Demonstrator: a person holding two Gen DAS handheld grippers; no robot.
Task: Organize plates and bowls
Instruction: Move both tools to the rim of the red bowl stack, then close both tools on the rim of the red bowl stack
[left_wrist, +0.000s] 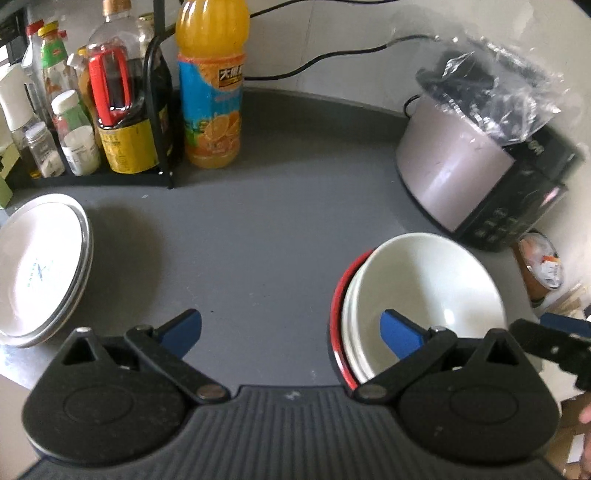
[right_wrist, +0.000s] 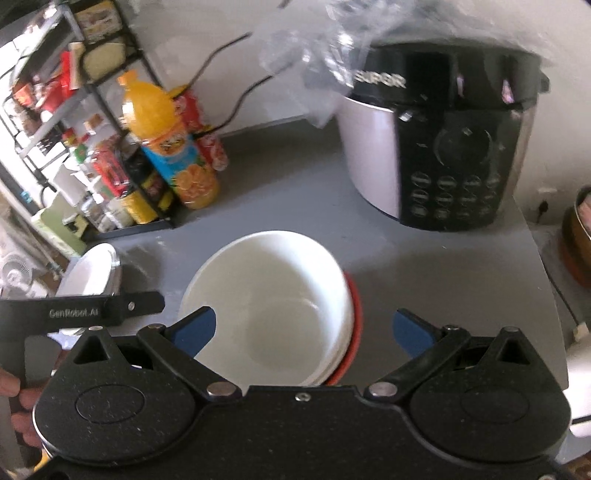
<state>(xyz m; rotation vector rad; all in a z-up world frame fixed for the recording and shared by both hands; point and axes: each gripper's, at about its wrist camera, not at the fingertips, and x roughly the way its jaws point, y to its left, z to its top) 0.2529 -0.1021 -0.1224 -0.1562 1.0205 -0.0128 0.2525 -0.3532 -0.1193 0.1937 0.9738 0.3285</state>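
Left wrist view: we see the left gripper (left_wrist: 290, 334) with its blue-tipped fingers (left_wrist: 184, 331) spread wide and holding nothing, poised above the grey tabletop (left_wrist: 236, 236). Its right-hand fingertip overlaps the stack of bowls (left_wrist: 421, 302), white bowls nested in a red-rimmed one, which sits on the tabletop to the right; whether the fingertip touches the bowl we cannot tell. To the left lies the stack of plates (left_wrist: 40, 269), white on a metal-rimmed one, well apart from the bowls. Beyond stand an orange juice bottle (left_wrist: 210, 85) just beside a black rack of condiment bottles (left_wrist: 110, 122), and at far right a rice cooker (left_wrist: 476, 177) with clear plastic wrap (left_wrist: 509, 92) on top. In the right wrist view, we see the right gripper (right_wrist: 304, 332) likewise wide open and empty, its left-hand fingertip (right_wrist: 195, 328) over the rim of the stack of bowls (right_wrist: 273, 310). The stack of plates (right_wrist: 92, 271) lies at left, the orange juice bottle (right_wrist: 170, 144) behind, the rice cooker (right_wrist: 436, 155) to the right.
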